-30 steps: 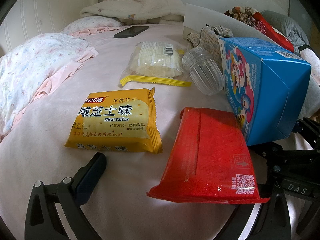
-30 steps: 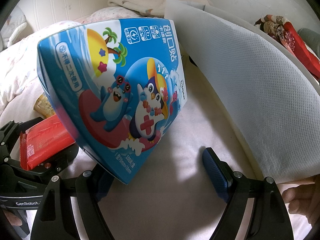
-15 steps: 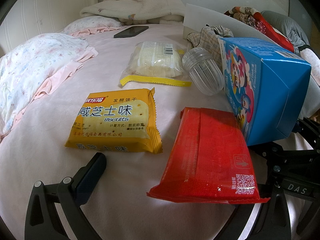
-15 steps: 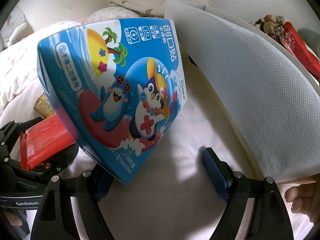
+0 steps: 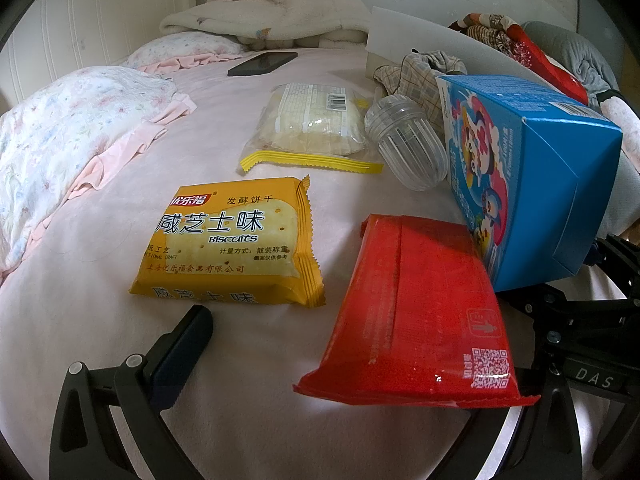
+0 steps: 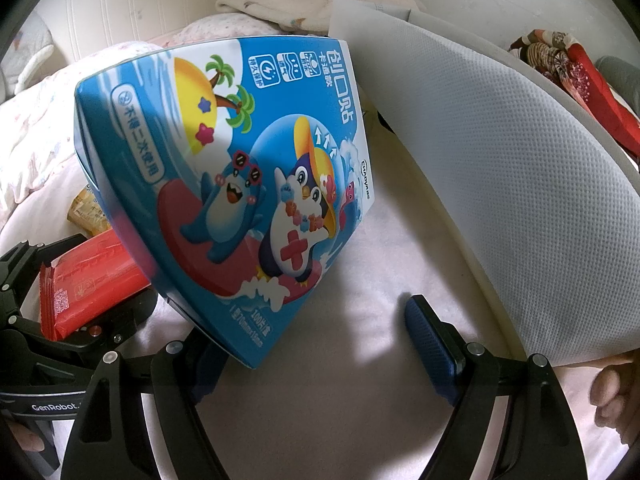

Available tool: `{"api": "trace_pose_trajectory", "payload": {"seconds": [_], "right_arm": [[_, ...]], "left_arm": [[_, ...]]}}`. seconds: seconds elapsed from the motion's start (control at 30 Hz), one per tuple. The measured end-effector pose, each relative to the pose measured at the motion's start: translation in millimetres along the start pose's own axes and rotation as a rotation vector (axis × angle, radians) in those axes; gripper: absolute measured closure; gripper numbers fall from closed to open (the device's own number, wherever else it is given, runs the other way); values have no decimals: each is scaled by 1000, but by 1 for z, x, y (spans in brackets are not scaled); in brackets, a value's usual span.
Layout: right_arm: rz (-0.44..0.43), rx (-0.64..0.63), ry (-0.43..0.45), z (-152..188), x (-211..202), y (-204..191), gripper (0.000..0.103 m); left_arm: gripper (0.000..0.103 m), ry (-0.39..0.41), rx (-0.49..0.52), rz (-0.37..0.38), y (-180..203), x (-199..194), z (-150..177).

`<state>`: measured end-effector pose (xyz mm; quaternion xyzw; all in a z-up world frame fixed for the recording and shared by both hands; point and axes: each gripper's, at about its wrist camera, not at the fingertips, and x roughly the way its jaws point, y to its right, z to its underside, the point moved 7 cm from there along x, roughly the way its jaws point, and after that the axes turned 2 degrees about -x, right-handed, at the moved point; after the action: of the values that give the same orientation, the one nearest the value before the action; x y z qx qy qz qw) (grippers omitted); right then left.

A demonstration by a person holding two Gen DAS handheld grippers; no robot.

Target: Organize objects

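Note:
A blue cartoon-print box [image 6: 248,184] stands tilted with its lower edge against the left finger of my right gripper [image 6: 316,332]. That gripper is open, and its right finger [image 6: 432,344] is well clear of the box. A red packet [image 5: 416,312] lies over the right side of my left gripper [image 5: 320,332]. It hides that finger, while the left finger [image 5: 188,332] stands far from it, so the gripper is open. On the pink bed lie a yellow biscuit packet [image 5: 228,240], a clear zip bag [image 5: 316,128] and a ribbed clear plastic container [image 5: 408,148].
A white fabric bag wall [image 6: 500,160] curves along the right, and a hand [image 6: 612,384] holds its near edge. A phone [image 5: 264,62], a checked cloth [image 5: 416,72], pillows [image 5: 60,128] and a folded blanket [image 5: 280,12] lie farther back.
Both grippers, the box and the packets are where they were. Only the fingers at the bag's near edge have shifted a little.

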<state>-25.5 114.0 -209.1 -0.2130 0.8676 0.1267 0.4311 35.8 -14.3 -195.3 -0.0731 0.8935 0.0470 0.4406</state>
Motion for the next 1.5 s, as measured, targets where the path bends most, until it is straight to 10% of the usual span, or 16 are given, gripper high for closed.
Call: {"api": "trace_pose_trajectory", "payload": {"seconds": [1.2,1.5], "right_arm": [[-3,1,0,-3,-3,-2,21],[5,65,-44,-8,-12,-7,20]], "left_arm": [[0,-1,2,-3,-1,1,0],[13,-152,-58,4,0,-16,4]]}}
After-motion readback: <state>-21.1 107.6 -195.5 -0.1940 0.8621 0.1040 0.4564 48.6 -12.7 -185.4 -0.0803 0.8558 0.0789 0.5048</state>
